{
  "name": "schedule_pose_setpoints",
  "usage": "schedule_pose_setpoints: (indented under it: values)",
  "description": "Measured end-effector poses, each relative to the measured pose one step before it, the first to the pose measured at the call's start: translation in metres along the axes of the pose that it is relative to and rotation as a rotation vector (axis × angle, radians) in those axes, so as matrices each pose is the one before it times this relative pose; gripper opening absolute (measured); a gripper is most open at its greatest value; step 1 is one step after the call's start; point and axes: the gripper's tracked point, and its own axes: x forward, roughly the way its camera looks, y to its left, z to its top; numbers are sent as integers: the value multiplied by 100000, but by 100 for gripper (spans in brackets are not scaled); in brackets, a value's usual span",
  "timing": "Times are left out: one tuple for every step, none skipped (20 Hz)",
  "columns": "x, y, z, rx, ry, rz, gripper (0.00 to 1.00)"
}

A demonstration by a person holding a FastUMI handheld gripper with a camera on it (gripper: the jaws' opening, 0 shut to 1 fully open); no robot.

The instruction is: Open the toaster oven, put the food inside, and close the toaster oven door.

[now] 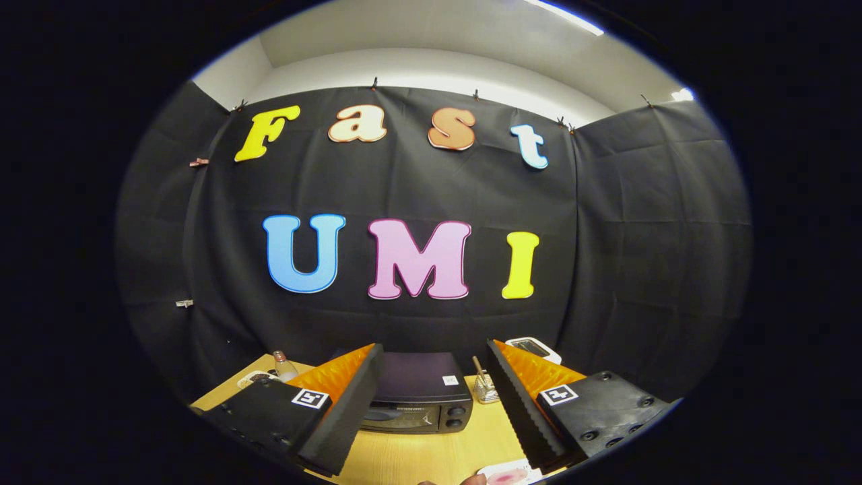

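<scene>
- Gripper fingers spread wide, grasping nothing.
- Toaster oven sits shut on the tabletop, just beyond them.
- Its door is likely stiff and hinged; take its top-edge handle.

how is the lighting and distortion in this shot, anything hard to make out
Gripper view: strong fisheye bending, the wooden table curving; a bright ceiling light strip glares overhead while the black toaster oven, seen between the open gripper fingers, sits dim, its closed door's details murky.
</scene>
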Motion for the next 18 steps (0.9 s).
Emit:
schedule_pose_setpoints:
  values:
    - [736,896,-1226,1,2896,1345,97]
    - [745,819,-1188,-72,2833,1592,97]
    - [764,779,-1156,-69,2187,1371,98]
    - [778,740,-895,-124,1969,1278,98]
    - [863,784,-1164,9,2093,1475,98]
    - [874,651,-1175,132,2789,1270,98]
    - [940,506,-1192,846,2642,1095,98]
    - [976,475,-1249,1629,3188,931,98]
    - [1046,460,-1210,1512,2905,770,98]
    - [1188,232,-1203,711,3008,513,98]
    - [1122,236,-1194,369,3153,587,98]
    - [1188,61,-1124,-141,2677,-42,98]
    - [1136,-58,-1160,-518,2653,-57,98]
    - [1179,-45,-978,-301,1909,-97,98]
    - [1042,77,-850,-18,2014,186,98]
    - [919,171,-747,548,1934,740,98]
    - [802,45,-753,884,2168,245,98]
    - [682,-4,-429,462,1549,-34,98]
